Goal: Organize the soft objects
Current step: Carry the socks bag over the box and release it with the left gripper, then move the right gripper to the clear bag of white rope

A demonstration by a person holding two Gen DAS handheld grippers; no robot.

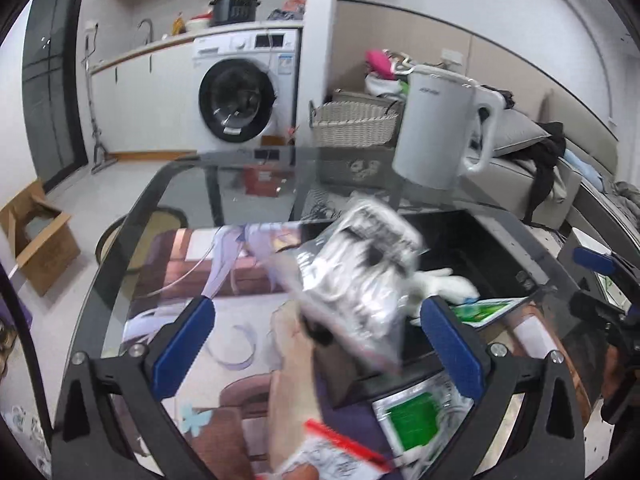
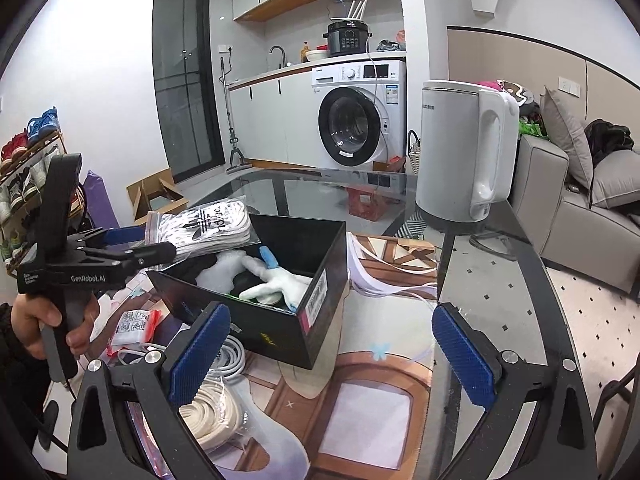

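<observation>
A clear zip bag of black-and-white socks (image 1: 360, 276) shows blurred just past my left gripper (image 1: 318, 344), whose blue pads (image 1: 184, 344) stand wide apart and open. In the right wrist view the sock bag (image 2: 212, 222) lies over the left rim of the black box (image 2: 320, 280), at the left gripper's (image 2: 156, 245) tips. White gloves (image 2: 276, 284) and a blue piece (image 2: 267, 258) lie inside the box. My right gripper (image 2: 332, 356) hangs open in front of the box, holding nothing.
A white kettle (image 2: 464, 152) stands at the far side of the glass table (image 2: 500, 280). Bagged cables (image 2: 212, 408) and a small red-edged packet (image 2: 136, 324) lie left of the box. Green packets (image 1: 416, 420) sit near the box (image 1: 480, 248). A hand (image 2: 40, 320) grips the left tool.
</observation>
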